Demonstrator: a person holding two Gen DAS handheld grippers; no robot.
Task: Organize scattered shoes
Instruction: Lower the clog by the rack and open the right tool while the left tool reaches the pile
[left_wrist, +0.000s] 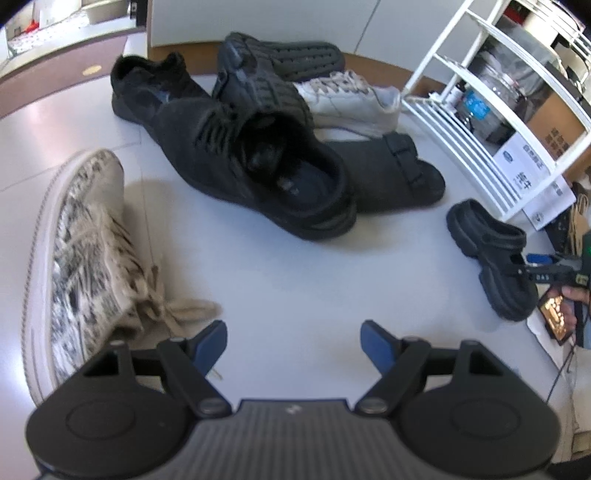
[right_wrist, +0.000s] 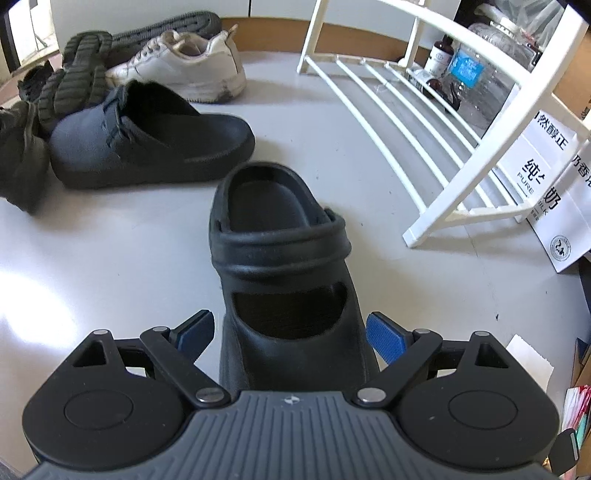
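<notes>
Shoes lie scattered over the pale floor (right_wrist: 110, 258), and the one that matters now is the black clog (right_wrist: 280, 266), standing upright on its sole just ahead of the right gripper (right_wrist: 291, 338). Its long axis runs almost straight away from that gripper: the heel end with its strap sits between the two blue pads, and the toe points off toward the far wall. The right gripper's jaws stand wide, one pad on each side of the heel, and a sliver of floor shows beside the left pad, so I judge the pads are not yet pressing on the clog. To take it, the jaws need only close across the narrow width of the heel.

The white shoe rack (right_wrist: 424, 122) stands to the right of the clog and a little beyond it, its slatted lower shelf bare, which looks the likely place for it.

The left gripper (left_wrist: 293, 341) hangs well apart from the clog, jaws wide over bare floor with nothing between them. Just to its left lies the patterned beige sneaker (left_wrist: 81, 251), tipped on its side with its laces trailing toward the left pad. Farther off is a heap of black sneakers (left_wrist: 236, 155), a black slide (left_wrist: 388, 173) and a white sneaker (left_wrist: 351, 99).

The right hand is plainly the nearer to the clog.
</notes>
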